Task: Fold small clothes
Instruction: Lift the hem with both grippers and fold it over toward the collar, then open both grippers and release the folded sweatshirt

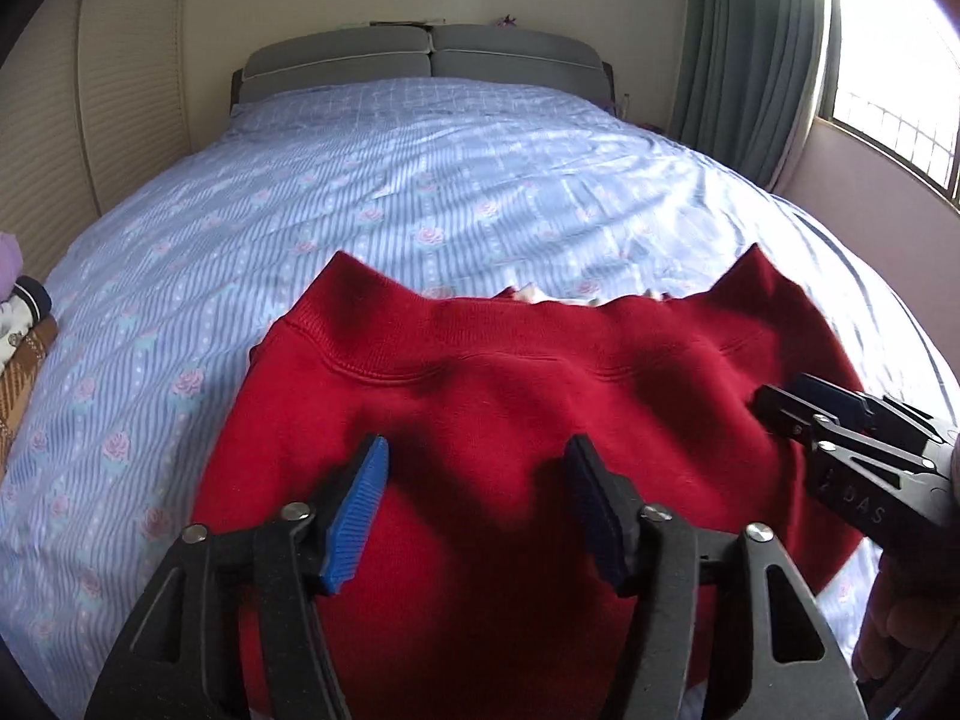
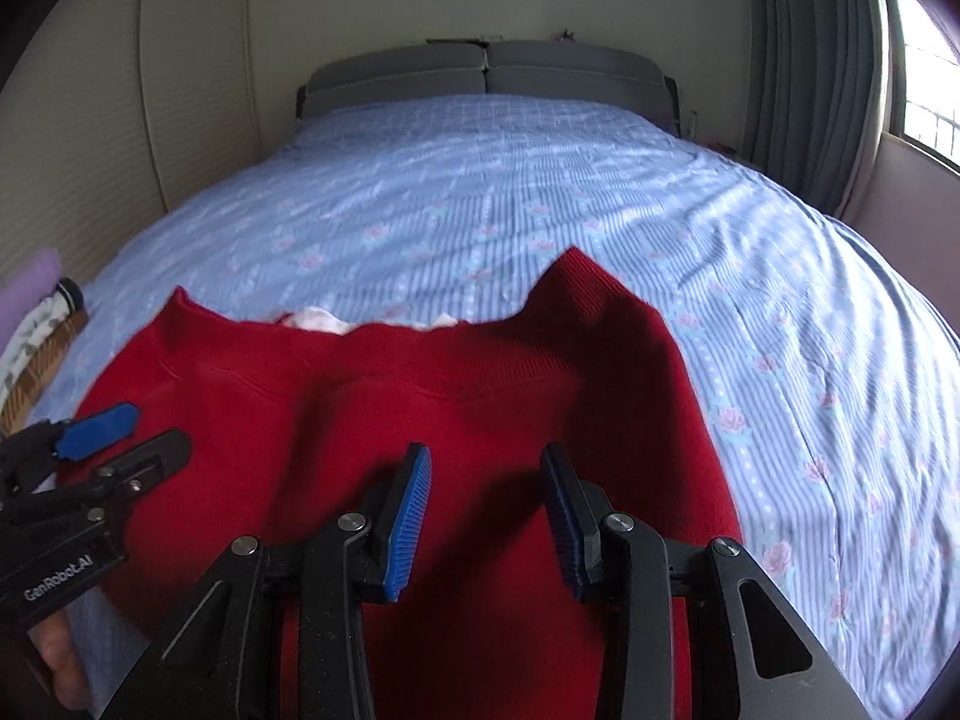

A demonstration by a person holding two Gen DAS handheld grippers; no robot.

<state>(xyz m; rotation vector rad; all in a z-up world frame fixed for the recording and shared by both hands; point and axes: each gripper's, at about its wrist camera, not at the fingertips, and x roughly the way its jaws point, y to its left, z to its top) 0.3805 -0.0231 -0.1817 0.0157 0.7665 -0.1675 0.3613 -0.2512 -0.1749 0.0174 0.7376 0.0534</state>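
Red knitted sweater lying on the near part of the blue rose-patterned bed sheet; grey padded headboard behind; left hand-held gripper and right hand-held gripper above the sweater, side by side.

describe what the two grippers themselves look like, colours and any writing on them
Both the left gripper and right gripper are matte black linkage frames with silver pivot screws and ribbed blue finger pads. White lettering marks the bodies: "GenRobot.AI" on the left one, "DAS" on the right. No cables or sleeves show.
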